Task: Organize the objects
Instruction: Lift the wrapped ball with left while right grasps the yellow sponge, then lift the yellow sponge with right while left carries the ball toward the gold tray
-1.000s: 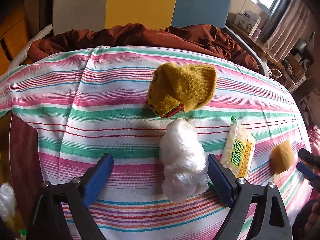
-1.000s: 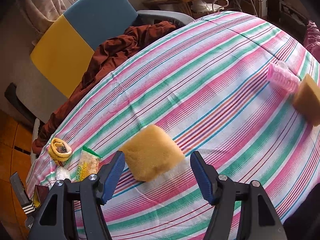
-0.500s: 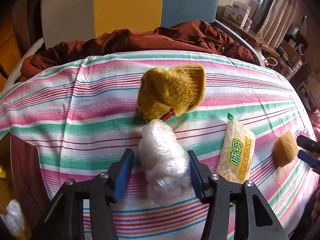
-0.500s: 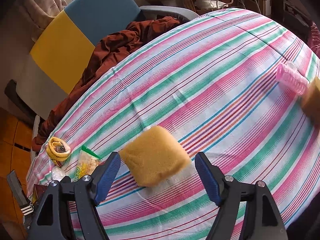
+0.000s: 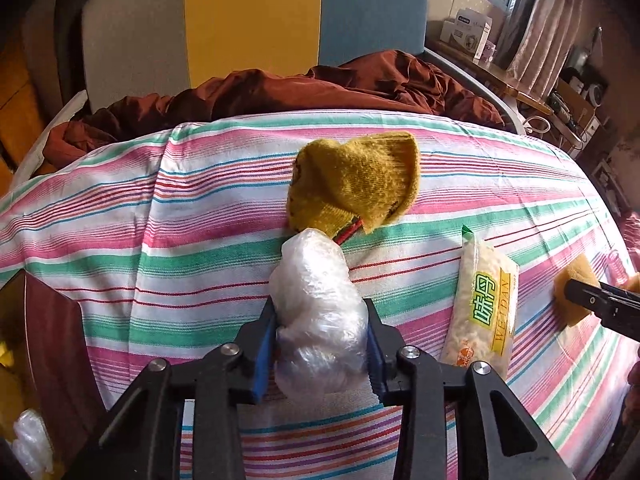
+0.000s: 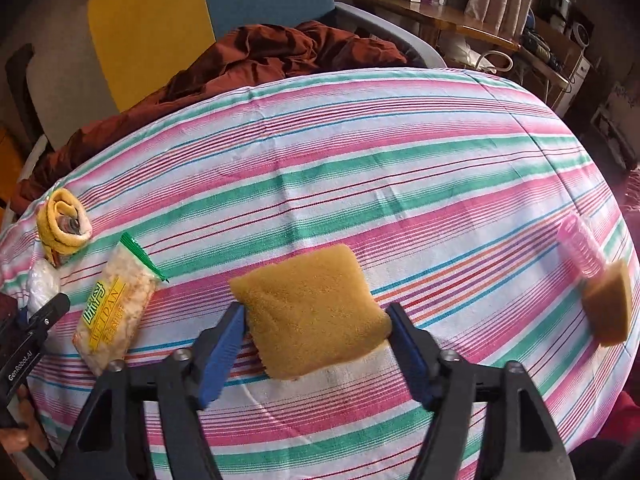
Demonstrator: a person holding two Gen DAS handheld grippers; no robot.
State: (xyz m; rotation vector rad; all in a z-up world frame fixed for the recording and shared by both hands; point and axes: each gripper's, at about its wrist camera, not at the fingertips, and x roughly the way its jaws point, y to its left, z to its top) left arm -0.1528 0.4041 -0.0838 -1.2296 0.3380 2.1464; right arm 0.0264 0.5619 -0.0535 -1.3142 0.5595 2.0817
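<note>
Striped cloth [image 5: 208,216] covers the counter. Left hand-held gripper [image 5: 320,344] has just been closing and pinches the plastic wad [image 5: 316,304]; right hand-held gripper [image 6: 316,340] has been closing around the sponge [image 6: 308,312], pads touching its sides. Both grasps look underway; lifting should follow.

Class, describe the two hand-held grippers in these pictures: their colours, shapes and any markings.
Both the left gripper and the right gripper have black, angular plastic jaws lined with blue ribbed pads and fixed with round silver bolts. Seen from the right wrist view, the left gripper's black body carries white lettering reading "GenRobot.AI". No cables or sleeves show.
</note>
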